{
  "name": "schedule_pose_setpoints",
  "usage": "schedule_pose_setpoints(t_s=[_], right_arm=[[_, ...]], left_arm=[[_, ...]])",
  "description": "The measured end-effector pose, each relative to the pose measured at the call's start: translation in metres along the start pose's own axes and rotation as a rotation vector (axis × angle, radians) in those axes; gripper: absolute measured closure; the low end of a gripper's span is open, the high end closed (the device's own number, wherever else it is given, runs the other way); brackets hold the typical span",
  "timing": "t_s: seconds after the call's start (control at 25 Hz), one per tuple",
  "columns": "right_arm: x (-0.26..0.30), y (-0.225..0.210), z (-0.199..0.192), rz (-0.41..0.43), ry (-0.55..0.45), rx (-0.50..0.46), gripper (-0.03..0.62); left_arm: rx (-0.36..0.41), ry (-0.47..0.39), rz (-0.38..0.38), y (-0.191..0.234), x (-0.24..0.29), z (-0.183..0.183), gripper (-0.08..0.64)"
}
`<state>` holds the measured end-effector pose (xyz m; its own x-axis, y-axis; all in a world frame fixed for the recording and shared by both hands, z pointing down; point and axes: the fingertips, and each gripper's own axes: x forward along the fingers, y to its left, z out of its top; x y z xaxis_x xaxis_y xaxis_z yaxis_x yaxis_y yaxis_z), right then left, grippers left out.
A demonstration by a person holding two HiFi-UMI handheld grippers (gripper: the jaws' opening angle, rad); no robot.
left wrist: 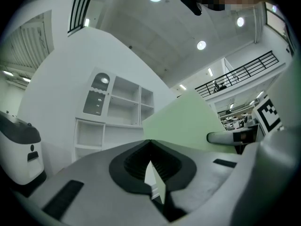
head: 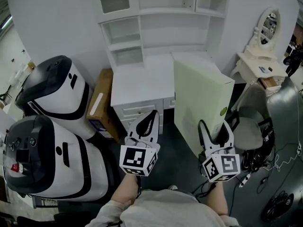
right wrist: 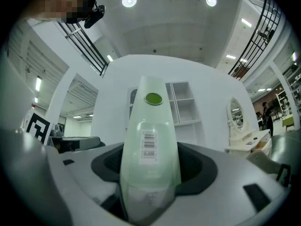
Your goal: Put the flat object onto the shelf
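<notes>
Flanking the shelf unit (head: 156,32) stand white robots (head: 57,86) and a vanity (head: 258,63).

Smooth matt pale green flat panel (head: 199,96), smooth white painted shelf unit (head: 142,37), matt brown cardboard box (head: 98,107), glossy white plastic machine casings (head: 61,167).

The left claw (left wrist: 149,144) fills the lower part of the view, its jaws meeting at the tips with a thin slit below them. Beyond the tips stands a white shelf unit (left wrist: 117,114) with open compartments. Right of the shelf unit a green panel (left wrist: 188,124) stands tilted, with the right claw (left wrist: 221,137) at its lower edge. Left of the shelf unit sits a white machine (left wrist: 19,149) with a dark top.
</notes>
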<state>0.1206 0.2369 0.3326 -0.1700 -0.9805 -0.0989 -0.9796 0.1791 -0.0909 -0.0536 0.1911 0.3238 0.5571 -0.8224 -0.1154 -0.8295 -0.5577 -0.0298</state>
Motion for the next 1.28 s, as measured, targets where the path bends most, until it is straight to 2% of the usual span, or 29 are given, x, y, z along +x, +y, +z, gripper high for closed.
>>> schedule_pose_setpoints(t_s=[0.32,0.64,1.28], right_arm=[[0.017,-0.03,-0.007,0.064,0.036,-0.013,0.301],[0.056,-0.038,-0.012,0.049,0.028,-0.005,0.299],[0.179,-0.032,-0.01,-0.083,-0.008,-0.019,0.299]], left_arm=[[0.004,-0.002,0.057,-0.014,0.023,-0.006,0.546],[0.031,0.013,0.075,0.011,0.051,-0.014,0.546],[0.011,-0.011,-0.043,0.113,0.159,-0.015,0.546]])
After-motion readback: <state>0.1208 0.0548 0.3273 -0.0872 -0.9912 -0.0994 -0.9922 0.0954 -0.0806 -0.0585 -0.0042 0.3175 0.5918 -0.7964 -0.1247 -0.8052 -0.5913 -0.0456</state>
